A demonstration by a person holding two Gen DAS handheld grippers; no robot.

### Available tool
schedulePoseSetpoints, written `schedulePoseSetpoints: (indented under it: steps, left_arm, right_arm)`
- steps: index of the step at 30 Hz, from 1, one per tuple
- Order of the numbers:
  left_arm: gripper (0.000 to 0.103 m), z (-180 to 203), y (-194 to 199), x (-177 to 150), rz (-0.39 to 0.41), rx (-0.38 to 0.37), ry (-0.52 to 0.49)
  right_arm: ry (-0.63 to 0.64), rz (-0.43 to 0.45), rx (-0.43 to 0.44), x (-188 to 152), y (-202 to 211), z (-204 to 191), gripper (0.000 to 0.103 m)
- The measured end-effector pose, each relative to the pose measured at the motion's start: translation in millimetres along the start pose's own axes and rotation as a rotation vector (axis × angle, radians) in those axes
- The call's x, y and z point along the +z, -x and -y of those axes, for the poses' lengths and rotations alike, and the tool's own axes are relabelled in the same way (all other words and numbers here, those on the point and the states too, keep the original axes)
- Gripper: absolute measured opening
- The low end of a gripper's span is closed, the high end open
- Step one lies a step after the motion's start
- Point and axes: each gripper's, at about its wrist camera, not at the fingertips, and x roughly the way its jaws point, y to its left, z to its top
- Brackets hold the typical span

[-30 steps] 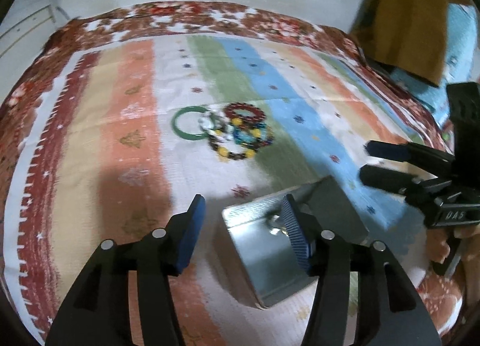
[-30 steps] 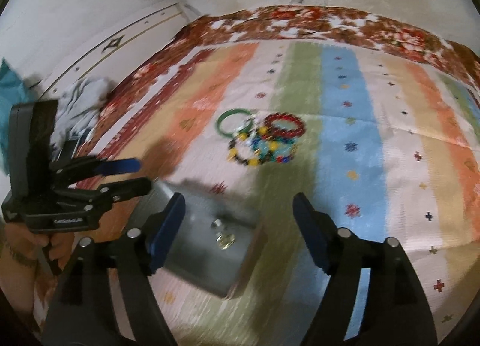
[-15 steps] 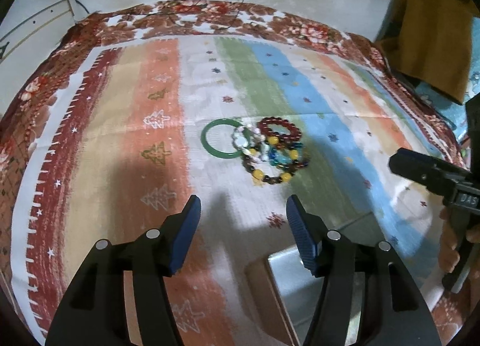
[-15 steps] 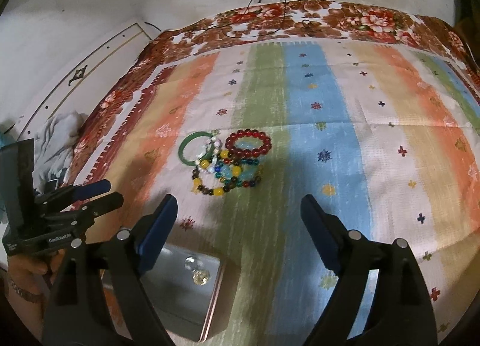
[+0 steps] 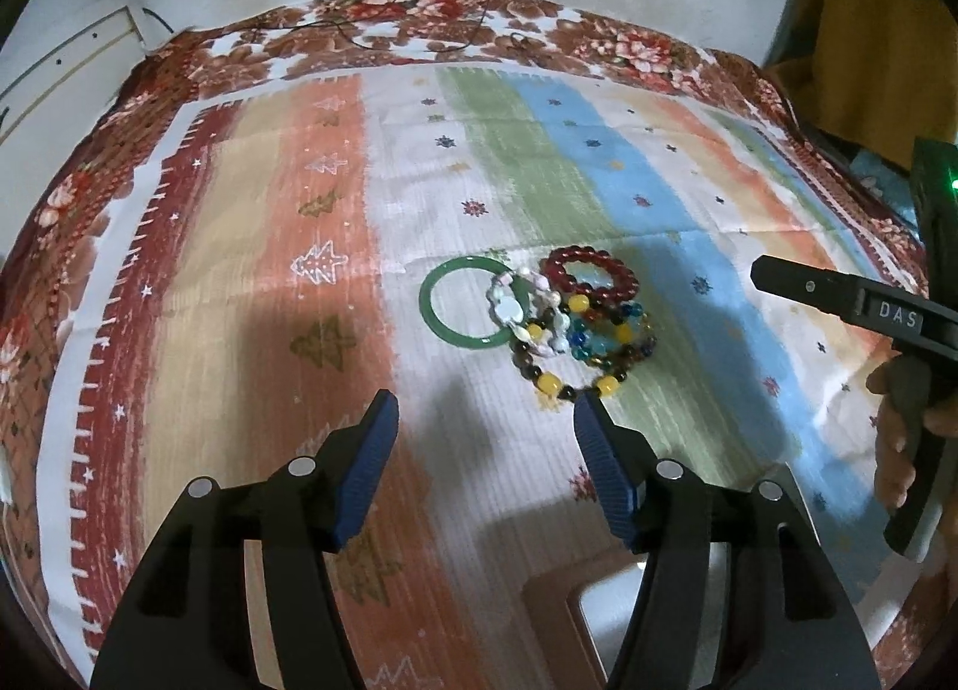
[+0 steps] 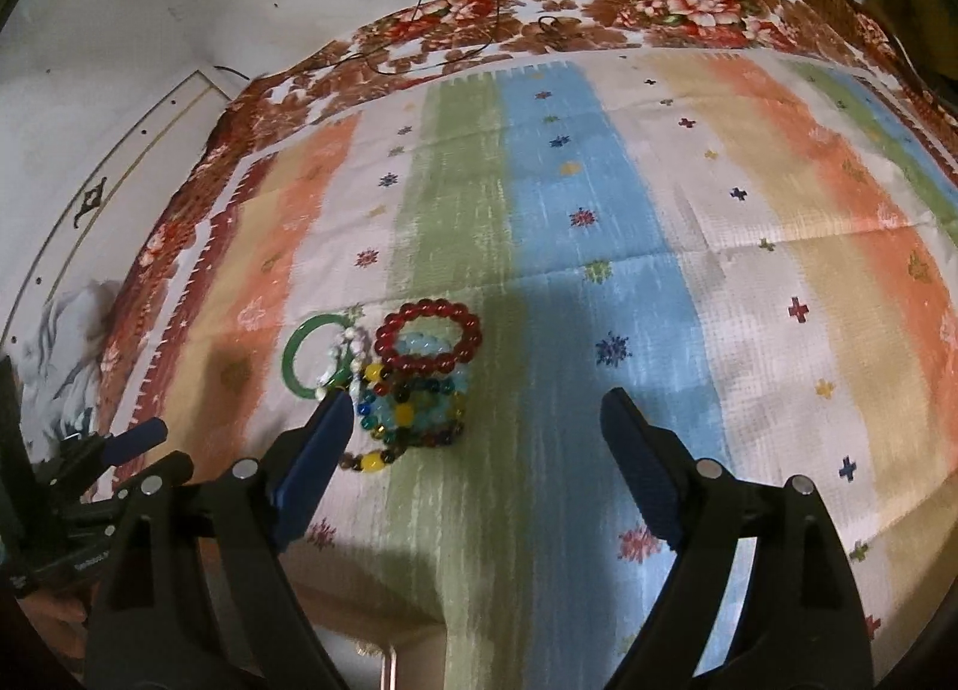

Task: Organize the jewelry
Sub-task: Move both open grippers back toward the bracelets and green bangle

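Left hand-held gripper [image 5: 482, 420]: blue-padded fingers spread wide, released, nothing between them. It stands above the striped, multicoloured cloth with floral border [image 5: 251, 247], on the near side of the jewellery.

Right hand-held gripper [image 6: 473, 420]: likewise spread wide and empty. In its own view its left finger pad [image 6: 311, 450] overlaps the near edge of the jewellery pile; whether it touches cannot be told. In the left wrist view only one black finger and part of the body show at the right edge, with part of the holding hand [image 5: 898, 450]; its fingertips are cut off there.

Jewellery lies in one cluster near the middle of the cloth:
- plain green ring-shaped bangle [image 5: 446, 318], on the left of the cluster, lying flat;
- white and pale beaded bracelet [image 5: 527, 312], lapping over the bangle's right side;
- dark red round-beaded bracelet [image 5: 590, 271], on the far side;
- mixed-colour beaded bracelets with yellow, blue and brown beads [image 5: 593, 354], piled on the near side; how many strands cannot be separated.

Metal box [image 5: 611, 618]: only a corner and a pale inner face show at the bottom of the left wrist view, behind the gripper body; contents hidden. In the right wrist view a pale edge at bottom centre is too dim to identify.

Black cables [image 5: 455, 1] trail from the wall onto the far border of the cloth.
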Motion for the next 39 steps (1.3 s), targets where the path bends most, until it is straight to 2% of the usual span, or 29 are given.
schedulePoseSetpoints:
  steps: [10,18,28,39]
  left_arm:
    - [0.061,-6.6,-20.1,16.7,-0.012,0.015,0.002]
    - [0.061,-21.9,-43.1,28.9,-0.046,0.040,0.035]
    - [0.061,-35.4,-75.4,38.6,-0.086,0.061,0.061]
    - [0.061,-42.2,-104.0,49.7,-0.104,0.065,0.078]
  right_arm:
    - [0.014,-0.041,-0.035,13.8,-38.3,-6.4,0.084]
    - [-0.031,-0.080,-0.054,18.7,-59.8,0.0,0.084]
    - [-0.084,-0.111,-0.029,23.7,-82.6,3.0,0.084]
    - [-0.121,-0.170,-0.047,28.0,-119.2,13.5,0.084]
